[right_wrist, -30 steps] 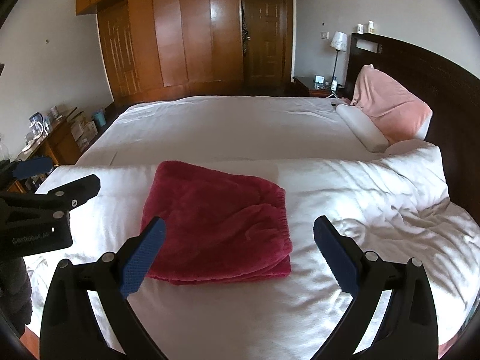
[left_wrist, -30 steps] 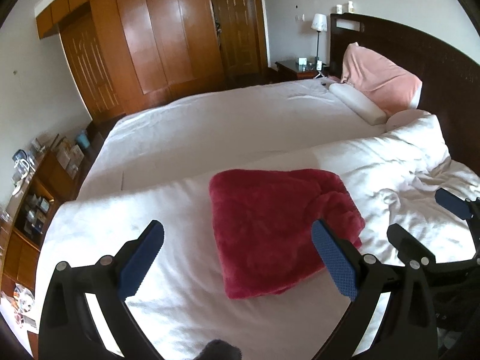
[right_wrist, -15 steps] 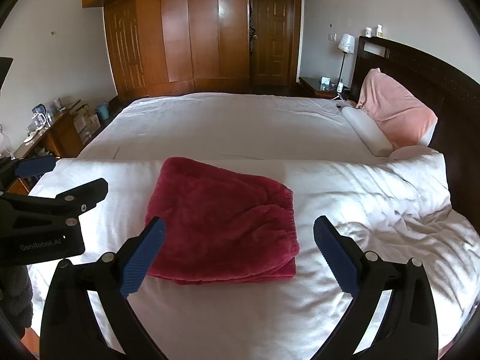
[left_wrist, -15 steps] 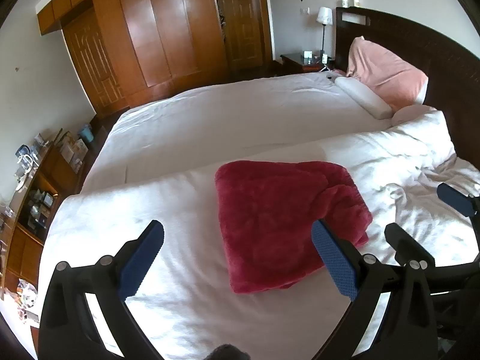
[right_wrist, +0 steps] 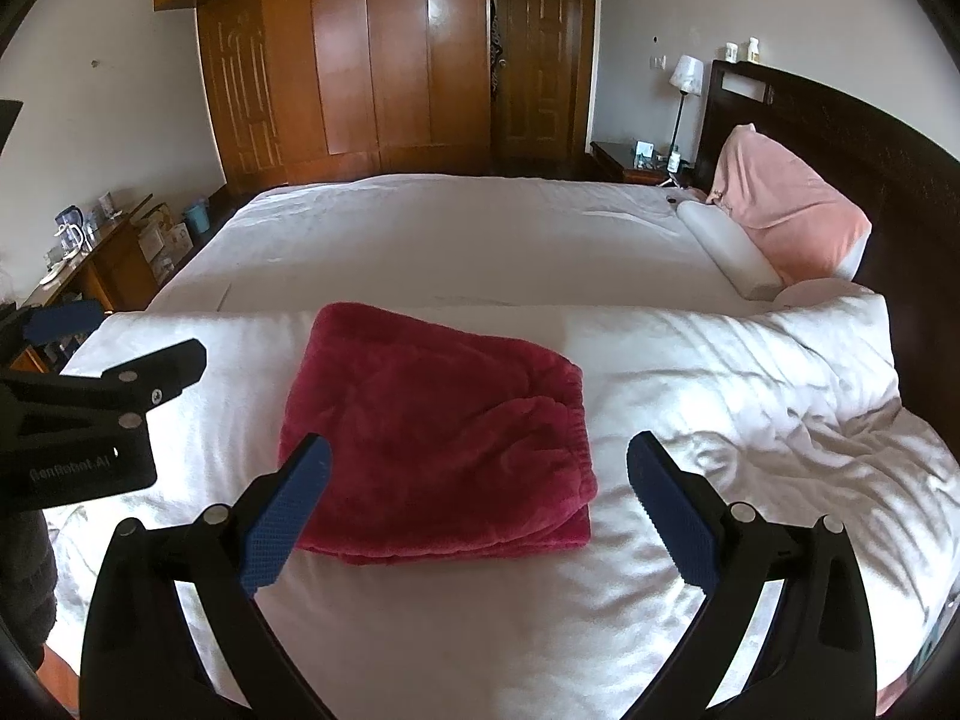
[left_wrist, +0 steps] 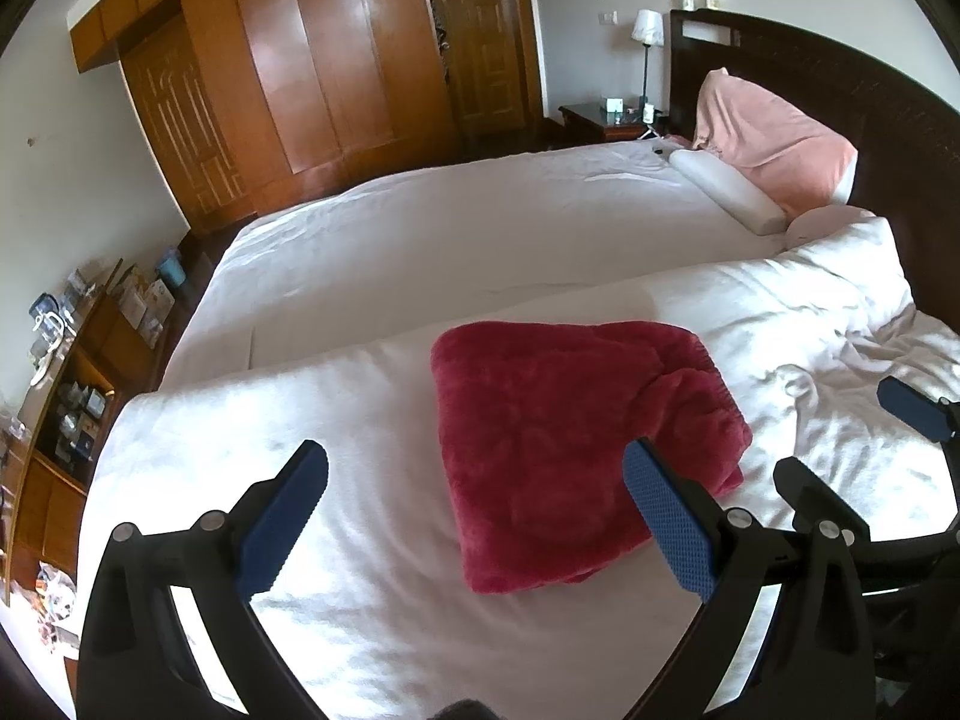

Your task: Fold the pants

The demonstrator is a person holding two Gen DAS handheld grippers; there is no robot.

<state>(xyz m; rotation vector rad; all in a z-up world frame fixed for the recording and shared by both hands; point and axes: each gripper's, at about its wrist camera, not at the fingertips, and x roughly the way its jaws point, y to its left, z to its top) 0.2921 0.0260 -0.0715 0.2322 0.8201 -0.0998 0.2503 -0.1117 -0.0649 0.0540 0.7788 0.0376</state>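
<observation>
- Pants (right_wrist: pixel 438 438): red fleece, lying on the white duvet (right_wrist: pixel 720 396) as a compact stack of several layers. The elastic waistband shows along the edge nearest the right gripper's right-hand jaw. Judged folded; the task looks complete or nearly so.
- Left gripper (left_wrist: pixel 477 510): jaws wide apart, holding nothing. The pants lie ahead of the jaws and toward the right-hand one, clear of both.
- Right gripper (right_wrist: pixel 480 504): jaws wide apart, holding nothing. The pants lie ahead, between the jaw lines and toward the left-hand one; no contact visible.
- Both grippers hang above the bed (left_wrist: pixel 480 228) on the near side of the stack, side by side. Judged reason: the cloth is released so the fold can settle undisturbed.
- Placement: the stack sits on a flat stretch of duvet, well apart from the pillows (right_wrist: pixel 786 210), which suits a soft bundle that slumps on uneven ground.
- Risk: thick fleece may spring open at the top layer.
</observation>
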